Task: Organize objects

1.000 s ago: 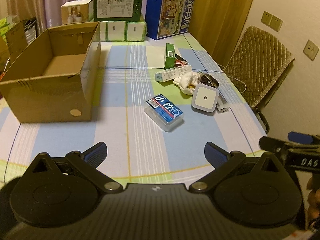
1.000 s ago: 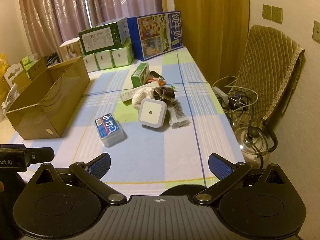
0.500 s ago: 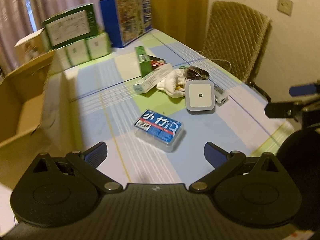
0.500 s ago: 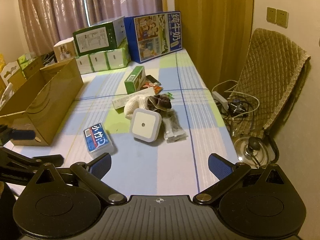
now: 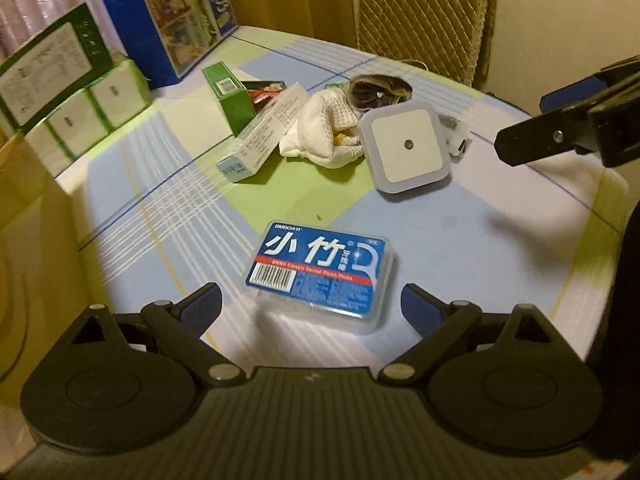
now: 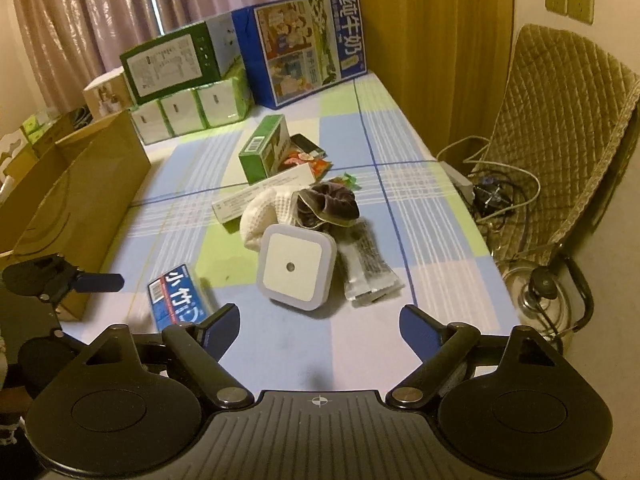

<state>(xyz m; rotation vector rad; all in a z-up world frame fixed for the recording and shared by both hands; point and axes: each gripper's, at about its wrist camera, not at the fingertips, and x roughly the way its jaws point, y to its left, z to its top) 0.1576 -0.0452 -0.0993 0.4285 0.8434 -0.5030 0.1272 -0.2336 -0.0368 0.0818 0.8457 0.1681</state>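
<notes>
Clear plastic case with a blue printed label, dental floss picks [image 5: 320,274], lies flat on the blue-green-white checked tablecloth [image 5: 460,236], near the table's front edge. Left gripper [image 5: 312,306] sits low just in front of it, blue-padded fingers wide apart, case roughly between and just beyond the tips; contact cannot be told. Past the case: white square night light with a small central dot [image 5: 406,148], propped against a crumpled white waffle-knit cloth [image 5: 320,132]. Dark brown scrunchie [image 6: 328,204] on top of the cloth; clear packet with dark contents [image 6: 368,264] just beside the light. Long white carton [image 5: 262,140] and upright green box [image 5: 230,96] behind the cloth. Open brown cardboard box [image 6: 76,184] at the table's left side. Green-and-white cartons [image 6: 188,108] and a blue milk carton case [image 6: 300,48] stacked at the far end. Right gripper [image 6: 320,330] hovers above the tablecloth, fingers spread, nothing between them, facing the night light. Quilted tan chair [image 6: 560,132] beside the table on the right.
</notes>
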